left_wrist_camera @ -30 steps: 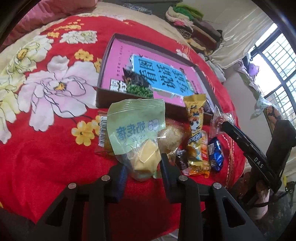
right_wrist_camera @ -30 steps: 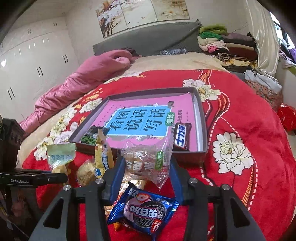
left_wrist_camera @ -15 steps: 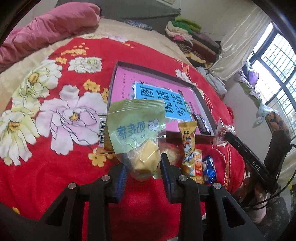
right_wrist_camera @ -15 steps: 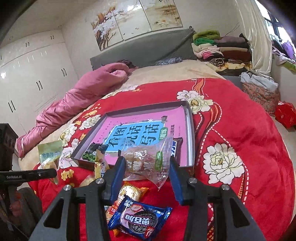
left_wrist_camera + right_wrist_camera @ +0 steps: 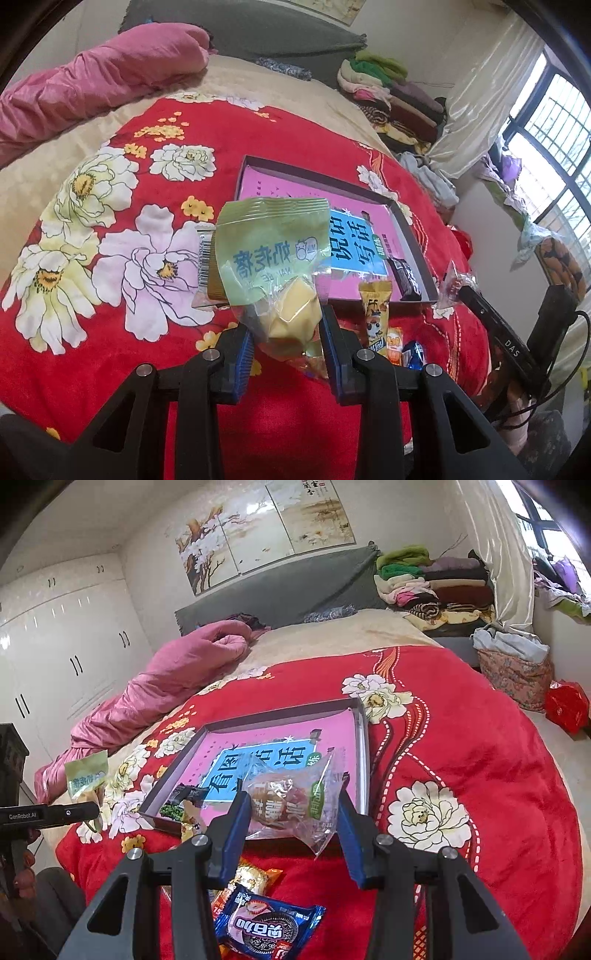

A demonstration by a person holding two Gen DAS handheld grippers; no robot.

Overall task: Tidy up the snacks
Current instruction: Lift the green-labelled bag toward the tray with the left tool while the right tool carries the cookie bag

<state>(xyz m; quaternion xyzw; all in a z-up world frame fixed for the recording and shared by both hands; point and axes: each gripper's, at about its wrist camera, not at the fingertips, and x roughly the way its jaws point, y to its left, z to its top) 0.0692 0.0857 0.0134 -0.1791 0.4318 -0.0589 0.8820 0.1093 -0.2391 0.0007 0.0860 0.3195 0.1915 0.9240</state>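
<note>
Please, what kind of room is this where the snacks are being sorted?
Most likely a bedroom in a home. The snacks lie on a bed with a red floral blanket and a grey headboard. White wardrobe doors fill one wall, and folded clothes are stacked beside the bed.

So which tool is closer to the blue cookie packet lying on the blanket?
Right. The right tool, clamping a clear-wrapped pastry, hangs almost directly over the blue cookie packet. The left tool, holding a green snack bag, is off to the side of it.
</note>
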